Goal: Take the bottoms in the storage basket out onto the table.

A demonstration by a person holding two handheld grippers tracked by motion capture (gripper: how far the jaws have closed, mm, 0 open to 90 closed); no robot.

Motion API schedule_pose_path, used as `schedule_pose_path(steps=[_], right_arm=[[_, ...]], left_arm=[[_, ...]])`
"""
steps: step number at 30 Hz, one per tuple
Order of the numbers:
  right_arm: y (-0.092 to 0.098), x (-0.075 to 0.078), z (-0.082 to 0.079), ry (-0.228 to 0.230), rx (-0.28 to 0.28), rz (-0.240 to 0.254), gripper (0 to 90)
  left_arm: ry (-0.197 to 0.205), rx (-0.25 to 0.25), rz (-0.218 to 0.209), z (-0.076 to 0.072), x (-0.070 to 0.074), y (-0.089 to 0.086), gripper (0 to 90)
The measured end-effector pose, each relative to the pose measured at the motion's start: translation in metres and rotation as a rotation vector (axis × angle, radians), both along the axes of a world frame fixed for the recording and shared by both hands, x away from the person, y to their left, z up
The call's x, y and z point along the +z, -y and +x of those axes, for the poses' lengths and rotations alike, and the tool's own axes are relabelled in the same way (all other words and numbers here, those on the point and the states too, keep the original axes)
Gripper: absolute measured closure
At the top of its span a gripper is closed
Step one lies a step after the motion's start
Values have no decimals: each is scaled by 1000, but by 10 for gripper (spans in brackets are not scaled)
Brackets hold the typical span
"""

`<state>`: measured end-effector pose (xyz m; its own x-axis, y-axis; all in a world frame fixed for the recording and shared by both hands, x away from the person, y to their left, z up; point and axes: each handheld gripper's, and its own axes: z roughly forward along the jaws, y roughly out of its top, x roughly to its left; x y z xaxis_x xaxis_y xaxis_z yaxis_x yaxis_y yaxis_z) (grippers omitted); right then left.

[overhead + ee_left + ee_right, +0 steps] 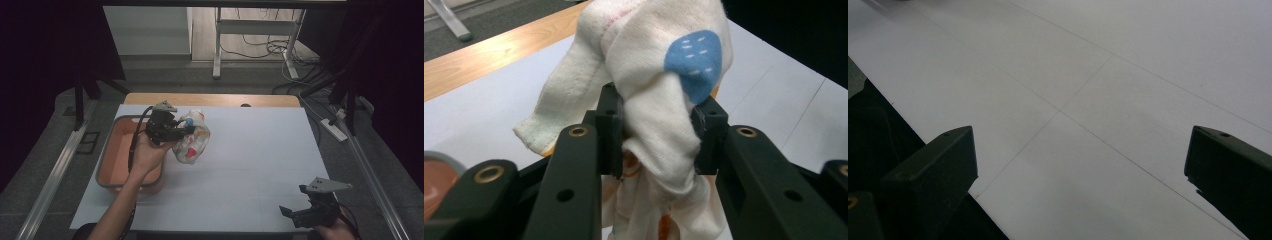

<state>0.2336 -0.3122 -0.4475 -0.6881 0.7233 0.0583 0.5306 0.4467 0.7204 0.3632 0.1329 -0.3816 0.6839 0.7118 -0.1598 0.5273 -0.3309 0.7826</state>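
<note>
Left jaws pinching white cloth [659, 100], right jaws wide, white table [260, 165], dark room

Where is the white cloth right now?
High view, left-centre: the white cloth is clamped in the left tool, just right of the orange bin.

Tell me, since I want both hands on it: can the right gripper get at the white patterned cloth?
Probably yes: the right gripper is open, and bare table lies between it and the cloth clamped in the left gripper.
</note>
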Motion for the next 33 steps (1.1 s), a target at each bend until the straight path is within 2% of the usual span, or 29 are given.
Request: schedule_pose_path(steps=[11, 19, 26, 33], right_arm=[[0, 0, 0, -1, 3, -5, 10], [-1, 0, 0, -4, 4, -7, 10], [-1, 0, 0, -5, 5, -9, 10], [-1, -1, 0, -7, 9, -15, 10]], left_arm=[[1, -39, 26, 3, -11, 21, 645], [-19, -55, 35, 7, -24, 31, 642], [-41, -65, 65, 12, -39, 39, 636], [-68, -73, 73, 18, -54, 46, 629]])
